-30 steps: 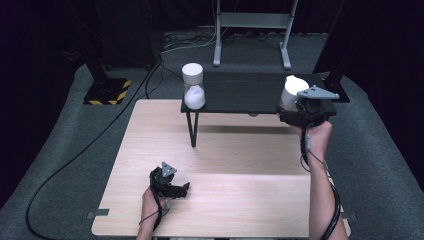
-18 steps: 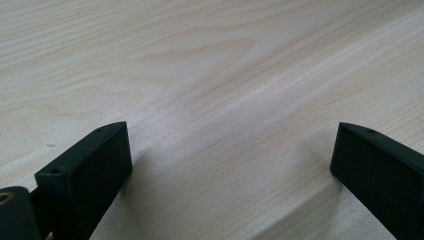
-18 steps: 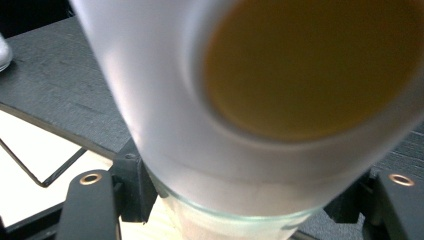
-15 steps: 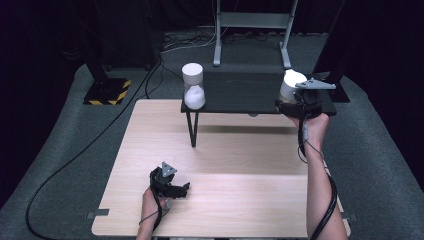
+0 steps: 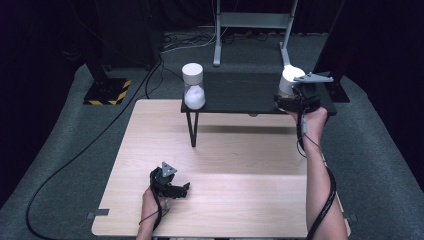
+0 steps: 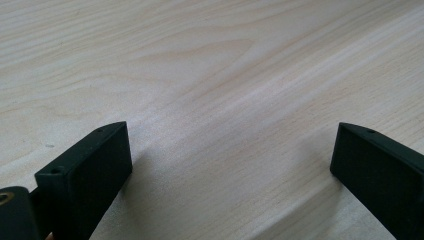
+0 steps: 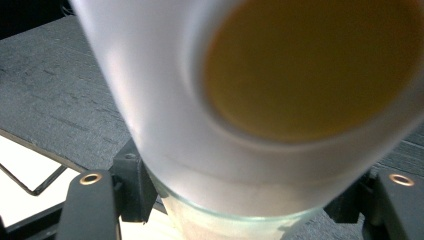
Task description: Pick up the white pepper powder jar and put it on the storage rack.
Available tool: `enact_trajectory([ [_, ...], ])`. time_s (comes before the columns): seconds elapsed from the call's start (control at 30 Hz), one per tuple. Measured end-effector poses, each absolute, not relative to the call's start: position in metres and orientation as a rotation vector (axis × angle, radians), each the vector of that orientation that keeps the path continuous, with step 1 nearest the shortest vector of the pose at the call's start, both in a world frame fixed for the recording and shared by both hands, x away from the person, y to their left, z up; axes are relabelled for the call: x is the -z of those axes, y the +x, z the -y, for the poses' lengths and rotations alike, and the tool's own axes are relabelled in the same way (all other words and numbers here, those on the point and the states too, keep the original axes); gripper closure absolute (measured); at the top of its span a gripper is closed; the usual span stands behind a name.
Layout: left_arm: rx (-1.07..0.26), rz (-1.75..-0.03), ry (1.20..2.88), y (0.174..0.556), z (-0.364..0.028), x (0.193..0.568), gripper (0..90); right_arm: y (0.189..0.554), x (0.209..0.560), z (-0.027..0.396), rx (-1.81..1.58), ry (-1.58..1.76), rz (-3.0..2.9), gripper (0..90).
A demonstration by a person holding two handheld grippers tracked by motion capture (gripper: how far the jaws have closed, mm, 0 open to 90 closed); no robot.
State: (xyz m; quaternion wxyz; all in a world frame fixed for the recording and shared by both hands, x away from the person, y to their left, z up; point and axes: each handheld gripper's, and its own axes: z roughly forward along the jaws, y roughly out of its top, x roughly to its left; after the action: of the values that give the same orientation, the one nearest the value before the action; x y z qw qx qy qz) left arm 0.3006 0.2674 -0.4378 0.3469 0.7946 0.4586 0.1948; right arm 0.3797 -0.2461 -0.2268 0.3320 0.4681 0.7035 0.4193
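Note:
A white-capped glass jar [image 5: 193,88] with white contents stands upright at the left end of a black raised shelf [image 5: 240,92]. A second white-capped jar [image 5: 289,77] is over the shelf's right end, and my right gripper [image 5: 291,95] is shut on it. In the right gripper view this jar [image 7: 190,125] looms close, its tan end face turned toward the camera and the jaws of the gripper [image 7: 240,205] pressed on its glass body from both sides. My left gripper [image 5: 181,190] rests low on the wooden table [image 5: 240,155], open [image 6: 230,155] and holding nothing.
The shelf stands on thin black legs [image 5: 192,127] over the table's far half. A black cable [image 5: 75,155] runs across the grey floor at the left. A metal stand [image 5: 252,30] and a yellow-striped base [image 5: 107,91] are behind the table.
My right gripper has carried its jar a little left and farther over the shelf's right end, and the jar now looks more upright. The left gripper has stayed put.

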Motion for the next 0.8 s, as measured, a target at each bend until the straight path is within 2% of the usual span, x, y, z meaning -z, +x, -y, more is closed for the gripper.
enact_trajectory([
  [0.8,-0.505,-1.19,2.06,0.3,-0.267,0.438,3.1,0.404,0.229,0.242,-1.072,1.275,-1.884,30.2],
])
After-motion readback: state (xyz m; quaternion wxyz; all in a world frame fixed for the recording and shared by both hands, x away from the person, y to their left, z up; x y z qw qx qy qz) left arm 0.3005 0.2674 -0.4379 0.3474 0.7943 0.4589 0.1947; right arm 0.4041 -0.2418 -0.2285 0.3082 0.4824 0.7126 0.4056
